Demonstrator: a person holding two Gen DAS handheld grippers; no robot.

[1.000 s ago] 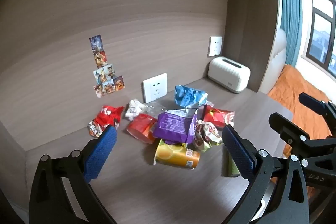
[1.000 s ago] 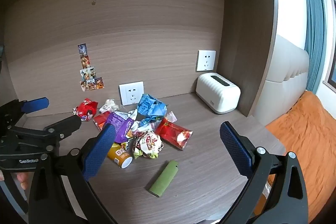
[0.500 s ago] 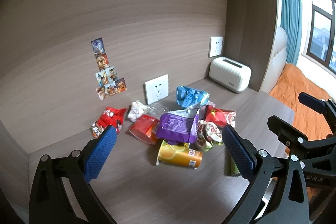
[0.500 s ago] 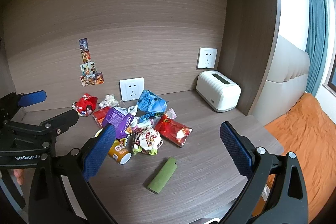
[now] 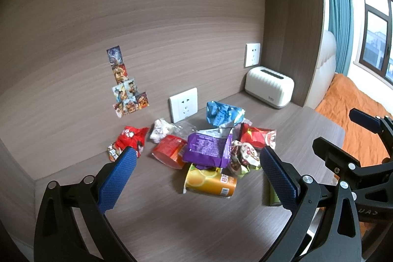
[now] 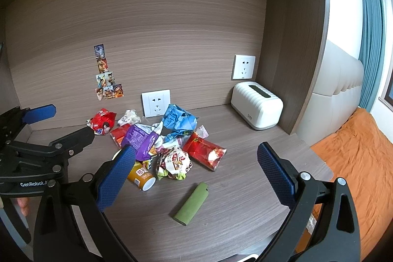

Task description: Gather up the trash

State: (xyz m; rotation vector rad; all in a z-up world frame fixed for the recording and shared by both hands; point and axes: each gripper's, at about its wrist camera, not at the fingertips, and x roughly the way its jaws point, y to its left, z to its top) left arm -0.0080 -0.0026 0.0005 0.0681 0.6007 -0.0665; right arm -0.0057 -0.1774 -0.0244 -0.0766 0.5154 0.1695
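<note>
On the left gripper (image 6: 49, 124), seen from your right wrist camera, you can read white lettering "GenRobot.A", its end cut off. The orange snack can (image 6: 141, 174) carries Chinese characters too blurred to read. The white box (image 6: 256, 107) bears a small grey logo you cannot make out.

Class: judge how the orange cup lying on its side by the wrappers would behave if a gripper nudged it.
The orange cup lies on its side, so it would probably roll. It looks empty and likely light. The purple wrapper overlapping it may shift too.
</note>
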